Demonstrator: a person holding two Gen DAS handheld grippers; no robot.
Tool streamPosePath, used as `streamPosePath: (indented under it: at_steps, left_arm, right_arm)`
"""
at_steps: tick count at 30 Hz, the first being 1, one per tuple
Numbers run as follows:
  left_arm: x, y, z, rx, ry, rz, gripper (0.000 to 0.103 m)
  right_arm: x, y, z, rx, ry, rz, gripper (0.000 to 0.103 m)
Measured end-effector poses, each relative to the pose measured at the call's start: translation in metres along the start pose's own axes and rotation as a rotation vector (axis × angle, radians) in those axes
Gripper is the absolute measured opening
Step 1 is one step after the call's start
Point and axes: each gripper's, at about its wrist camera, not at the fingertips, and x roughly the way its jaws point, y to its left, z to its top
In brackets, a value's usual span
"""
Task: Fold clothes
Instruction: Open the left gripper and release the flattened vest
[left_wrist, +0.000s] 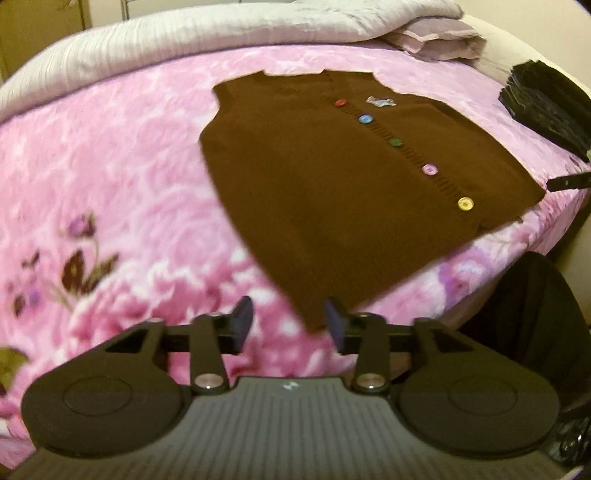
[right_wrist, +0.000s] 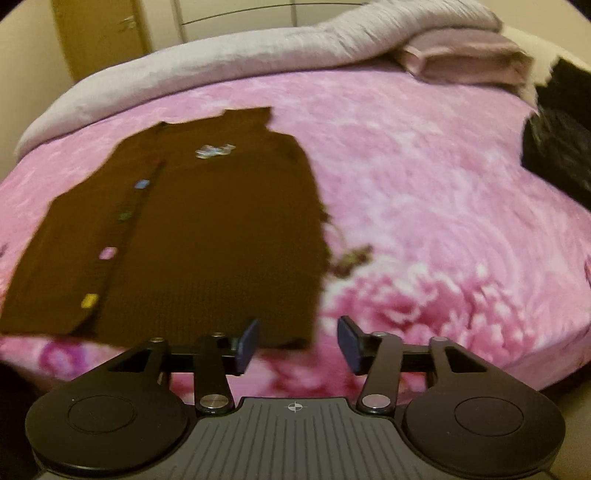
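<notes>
Right, the brown vest lies flat on the pink bed, collar away; my left tongs gape empty at its near-left hem corner, right tongs gape empty at the near-right

Brown buttoned vest — spread flat, unfolded.

vest — matt brown knit, glossy plastic buttons | blanket — plush pink fleece | quilt — ribbed grey cloth

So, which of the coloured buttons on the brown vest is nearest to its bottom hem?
The yellow button: it is last in the row on the brown vest, just above the hem, below the pink button.
</notes>
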Motion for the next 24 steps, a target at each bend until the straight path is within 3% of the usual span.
streamPosePath:
  at_steps: [4, 8, 16, 24]
  left_arm:
    - [-0.013, -0.020, 0.011, 0.085, -0.031, 0.065, 0.074]
    - [-0.024, -0.037, 0.012, 0.137, -0.058, 0.165, 0.085]
    - [-0.022, -0.056, -0.011, 0.085, -0.042, 0.128, 0.088]
    - [-0.021, -0.062, -0.021, 0.083, -0.027, 0.125, 0.088]
  right_arm:
    - [-0.019, 0.030, 0.005, -0.068, 0.029, -0.023, 0.064]
    - [-0.032, 0.054, 0.000, -0.079, 0.035, -0.066, 0.067]
    - [-0.030, 0.085, -0.023, -0.086, 0.115, 0.003, 0.069]
    - [-0.028, 0.090, -0.030, -0.090, 0.129, 0.013, 0.069]
